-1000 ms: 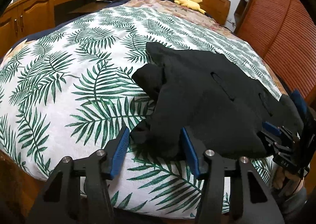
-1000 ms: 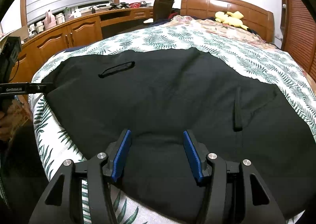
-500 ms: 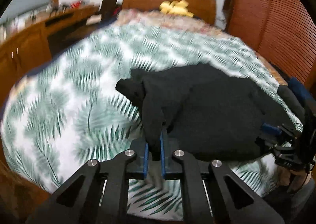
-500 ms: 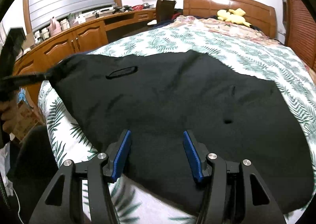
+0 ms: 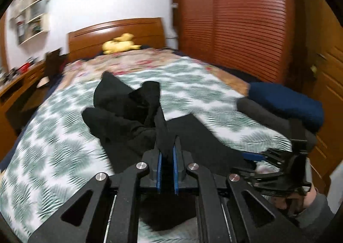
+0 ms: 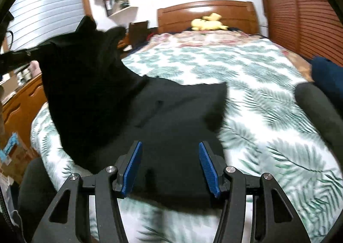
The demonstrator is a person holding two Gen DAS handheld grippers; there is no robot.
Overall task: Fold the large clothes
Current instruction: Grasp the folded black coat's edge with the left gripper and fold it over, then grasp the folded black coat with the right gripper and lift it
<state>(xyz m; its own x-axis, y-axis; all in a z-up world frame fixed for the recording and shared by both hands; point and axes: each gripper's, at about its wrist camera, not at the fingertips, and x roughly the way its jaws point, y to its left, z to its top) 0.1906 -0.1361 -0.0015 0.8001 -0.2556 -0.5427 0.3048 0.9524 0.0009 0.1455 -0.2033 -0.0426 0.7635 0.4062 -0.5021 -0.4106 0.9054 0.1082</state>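
Since the earlier frames the left gripper (image 5: 166,164) has closed on a fold of the black garment (image 5: 133,118) and lifted that edge off the bed (image 5: 53,135), so the cloth that lay spread flat now rises in a dark peak on its left side. The right gripper (image 6: 170,165) has shifted along the near edge, its jaws at the same half-open gap with nothing pinched between them; the garment (image 6: 178,114) merely lies beneath them.

Both views are smeared by motion, so the leaf print on the bedcover is soft and the garment's seams are hard to read. In the right wrist view the raised cloth hides part of the wooden cabinets (image 6: 19,101) and the left gripper is a dark blur at the frame's left edge. The hem nearest the camera is cut off behind the gripper bodies.

One black garment is visible, two grippers, one yellow plush toy (image 5: 120,45) by the headboard (image 5: 115,32), and a dark blue and a grey folded item (image 5: 285,101) at the bed's right edge.

The garment is matte black, partly flat near the foot of the bed, with one side bunched and hanging from the left jaws.
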